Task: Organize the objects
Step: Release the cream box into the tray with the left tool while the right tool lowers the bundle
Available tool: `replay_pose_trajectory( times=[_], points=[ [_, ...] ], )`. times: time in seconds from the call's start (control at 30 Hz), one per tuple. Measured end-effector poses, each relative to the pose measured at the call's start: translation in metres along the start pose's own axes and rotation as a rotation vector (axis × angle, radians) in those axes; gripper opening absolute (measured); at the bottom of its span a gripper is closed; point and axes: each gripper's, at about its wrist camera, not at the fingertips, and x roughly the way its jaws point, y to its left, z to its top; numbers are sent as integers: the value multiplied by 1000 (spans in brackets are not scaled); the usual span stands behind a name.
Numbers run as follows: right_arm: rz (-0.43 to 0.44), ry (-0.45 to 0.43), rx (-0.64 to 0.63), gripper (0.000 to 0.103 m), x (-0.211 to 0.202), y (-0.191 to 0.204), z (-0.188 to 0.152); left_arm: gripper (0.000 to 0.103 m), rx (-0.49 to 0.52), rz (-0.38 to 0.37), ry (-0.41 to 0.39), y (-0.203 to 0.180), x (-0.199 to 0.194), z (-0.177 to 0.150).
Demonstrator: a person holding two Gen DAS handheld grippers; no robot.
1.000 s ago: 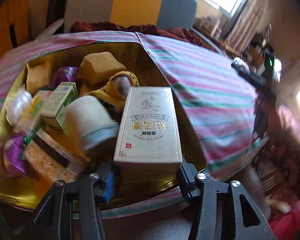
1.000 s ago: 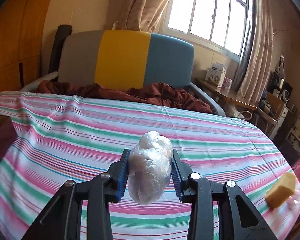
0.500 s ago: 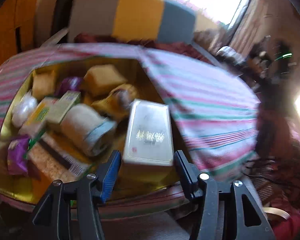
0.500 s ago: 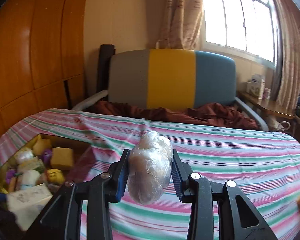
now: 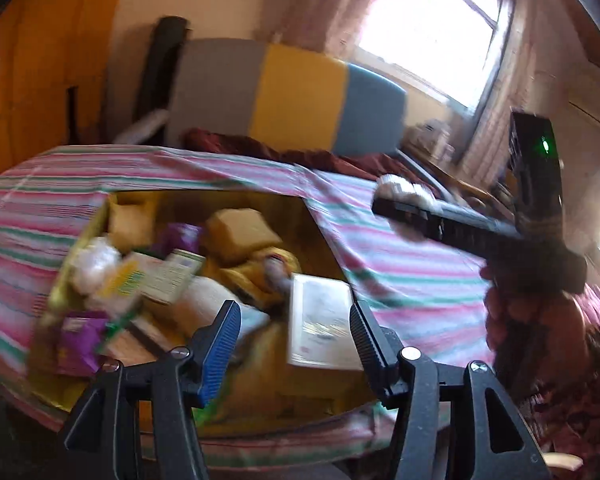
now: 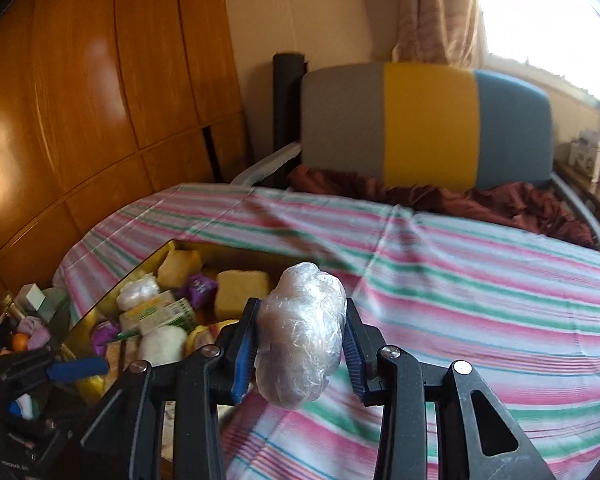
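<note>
Between the blue-padded fingers of the right hand-held gripper (image 6: 298, 346) sits a lumpy ball wrapped in clear plastic film (image 6: 300, 332), pinched firmly on both sides and carried in the air above the pink, green and white striped cloth (image 6: 480, 280), just short of the open gold-lined box (image 6: 112, 300) at its left. The left hand-held gripper (image 5: 294, 340) holds nothing: its jaws have just been opening and now stand apart, clear of the flat white rectangular tin with printed lettering (image 5: 320, 320) that lies in the near right corner of the same box, seemingly just set down. Judging by how full the box is, the sorting looks well advanced; the wrapped ball appears to be the next item to go in, and whether anything more waits on the cloth cannot be told from these views. Beyond the tin the box is crowded: a pale rolled cloth with a grey-blue band (image 5: 204, 300), a crumpled yellow fabric piece (image 5: 260, 272), a green and white cardboard carton (image 6: 160, 314), two yellowish sponge-like blocks (image 6: 242, 290), purple foil packets (image 6: 198, 286) and a second small film-wrapped white lump (image 6: 138, 294) towards the far left side. Free room is scarce, so the ball will probably have to rest on top of other things. Behind the striped surface stands a grey, yellow and blue padded backrest (image 6: 428, 124) with a dark red blanket (image 6: 480, 196) bunched at its foot
</note>
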Motion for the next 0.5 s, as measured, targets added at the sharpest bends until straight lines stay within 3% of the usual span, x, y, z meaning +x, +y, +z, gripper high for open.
replay_pose_trajectory(
  times=[0.17,0.33,0.5],
  points=[
    [21,78,-14,39,30,20,4,58,-81,88,21,20,4,7],
    [-3,139,-48,39,60,41,9,58,-71,213,26,26,5,6],
    [-59,182,-85,40,80,53,11,58,-82,248,27,32,3,5]
  ],
)
